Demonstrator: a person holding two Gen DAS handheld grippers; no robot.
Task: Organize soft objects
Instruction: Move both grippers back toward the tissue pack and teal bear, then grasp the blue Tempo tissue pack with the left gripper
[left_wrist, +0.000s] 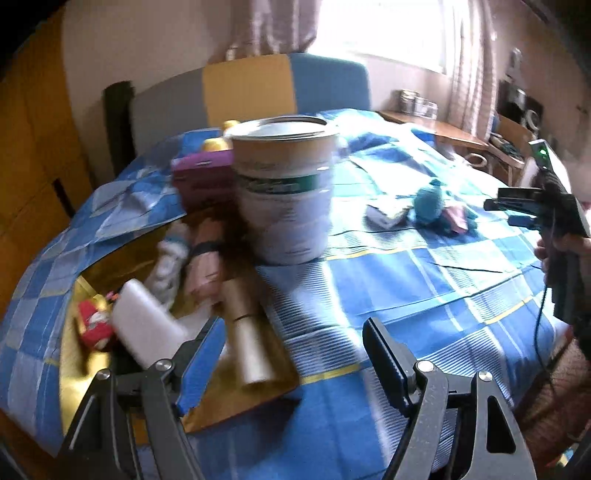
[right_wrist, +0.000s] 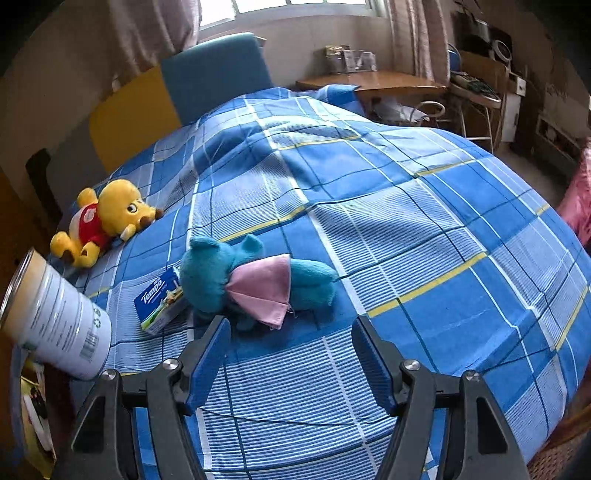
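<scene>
Both grippers empty, fingers wide. The right gripper (right_wrist: 290, 354) faces the teal plush (right_wrist: 255, 284) on the bed (right_wrist: 424, 221) at twelve o'clock, probably approaching; next, straddle and close. The left gripper (left_wrist: 295, 354) hovers.

Both claws were spread wide and held nothing. The left claw (left_wrist: 295, 354) pointed forward. The right claw (right_wrist: 290, 350) did likewise.

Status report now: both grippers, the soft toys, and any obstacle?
Left gripper open, empty. Right gripper open, empty, just short of teal plush. Yellow bear lying beyond. Tissue pack touching the teal plush.
</scene>
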